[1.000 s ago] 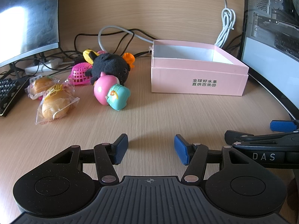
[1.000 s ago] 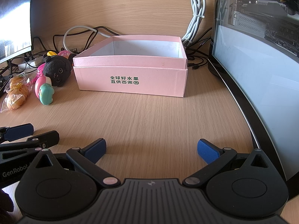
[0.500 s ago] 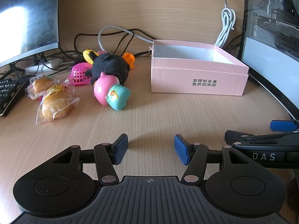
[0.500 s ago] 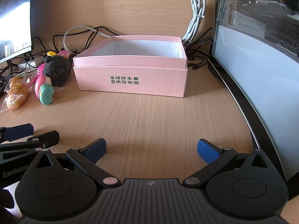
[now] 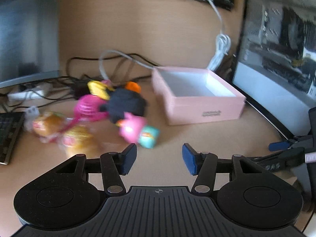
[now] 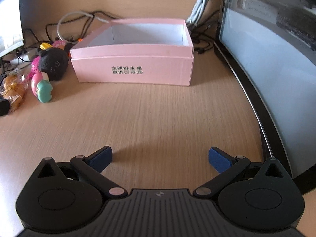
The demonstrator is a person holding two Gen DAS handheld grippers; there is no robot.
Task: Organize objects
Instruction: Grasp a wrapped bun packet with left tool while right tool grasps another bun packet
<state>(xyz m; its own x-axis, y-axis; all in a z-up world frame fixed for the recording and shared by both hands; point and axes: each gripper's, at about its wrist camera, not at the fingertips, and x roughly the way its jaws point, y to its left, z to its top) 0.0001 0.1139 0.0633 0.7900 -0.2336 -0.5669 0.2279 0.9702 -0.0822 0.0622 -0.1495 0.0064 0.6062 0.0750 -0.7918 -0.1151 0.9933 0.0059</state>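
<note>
Crowding a light wood-grain desk [image 6: 158, 108]: open pink cardboard box [image 6: 132, 69], toys left, monitor right.
Left gripper [image 5: 159, 158], empty, jaws just narrowing yet apart; right gripper [image 6: 160, 157] wide, empty.

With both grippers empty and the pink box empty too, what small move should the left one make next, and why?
Probably ease the left gripper forward to the pink and teal toy, the closest of the pile. Its jaws have just been closing, with nothing between them, yet stay open. The pink box holds nothing, so any toy may go first.
</note>
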